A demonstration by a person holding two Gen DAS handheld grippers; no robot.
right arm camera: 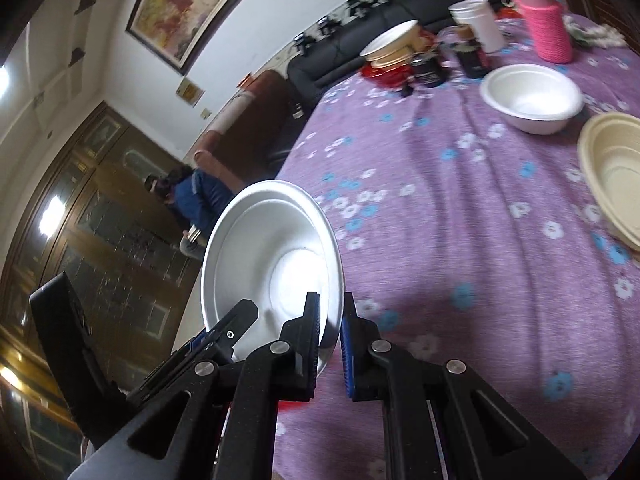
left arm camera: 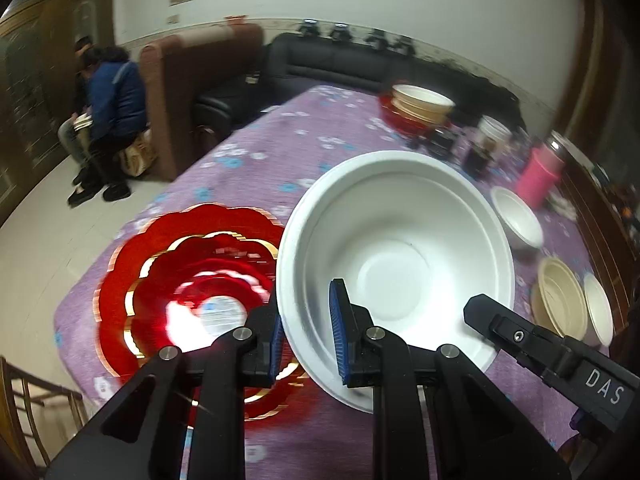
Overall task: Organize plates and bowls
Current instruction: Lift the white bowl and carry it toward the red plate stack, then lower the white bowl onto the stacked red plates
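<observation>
My left gripper [left arm camera: 307,332] is shut on the rim of a large white bowl [left arm camera: 400,264], held tilted above the purple flowered tablecloth [left arm camera: 280,140]. My right gripper [right arm camera: 331,340] is shut on the opposite rim of the same white bowl [right arm camera: 272,256]; its black finger [left arm camera: 520,332] shows in the left wrist view. A stack of red scalloped plates with gold edges [left arm camera: 188,276] lies just left of the bowl. A smaller white bowl [right arm camera: 530,96] [left arm camera: 516,216] and a beige bowl [right arm camera: 616,172] [left arm camera: 560,296] sit further right.
A stack of beige bowls on red plates [left arm camera: 416,108] stands at the far side, beside dark jars [right arm camera: 430,68], a white cup [right arm camera: 478,24] and a pink-sleeved bottle [right arm camera: 544,20]. Sofas [left arm camera: 320,64] and a seated person [left arm camera: 112,120] are beyond the table. A wooden chair [left arm camera: 24,396] stands near left.
</observation>
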